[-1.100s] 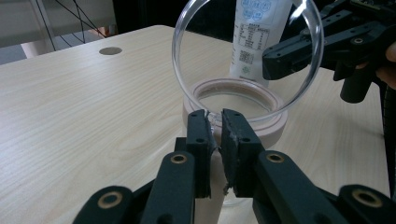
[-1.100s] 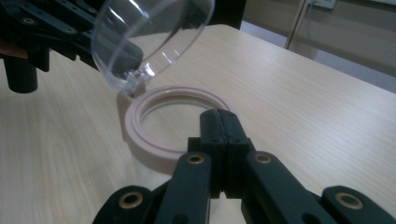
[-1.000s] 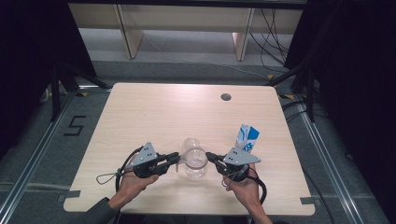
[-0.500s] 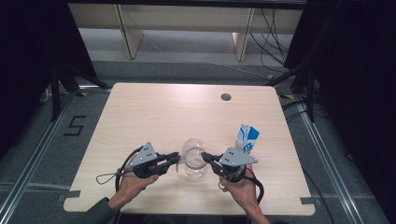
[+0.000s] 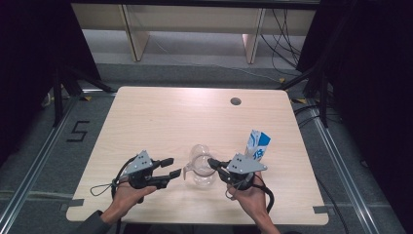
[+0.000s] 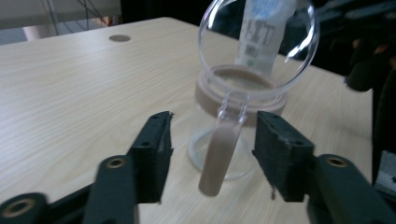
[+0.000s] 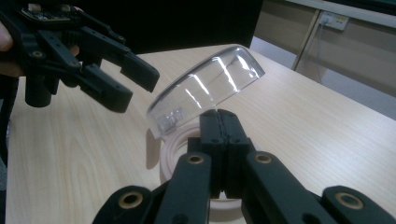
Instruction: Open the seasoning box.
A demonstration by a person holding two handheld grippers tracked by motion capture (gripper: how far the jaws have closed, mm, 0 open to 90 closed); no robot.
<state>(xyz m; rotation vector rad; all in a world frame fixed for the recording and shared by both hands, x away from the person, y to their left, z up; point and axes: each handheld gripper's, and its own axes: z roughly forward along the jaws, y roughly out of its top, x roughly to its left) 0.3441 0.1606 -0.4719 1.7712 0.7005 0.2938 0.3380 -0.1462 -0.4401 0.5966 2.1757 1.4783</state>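
The clear pitcher sits at the table's front middle, lid tipped up. Left gripper is spread around its handle; right gripper looks pinched on the lid's edge, I think. A clumsy squeeze could tip the pitcher

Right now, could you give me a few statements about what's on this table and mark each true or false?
1. The clear lid of the jar is tipped up open. True.
2. The left gripper has its jaws clamped on the jar's handle. False: its jaws stand apart on either side of the handle, not touching it.
3. The right gripper has its jaws closed together at the jar's rim. True.
4. The milk carton lies flat on its side. False: it stands upright, beside the person's right hand.
5. A round hole sits near the table's far edge. True.
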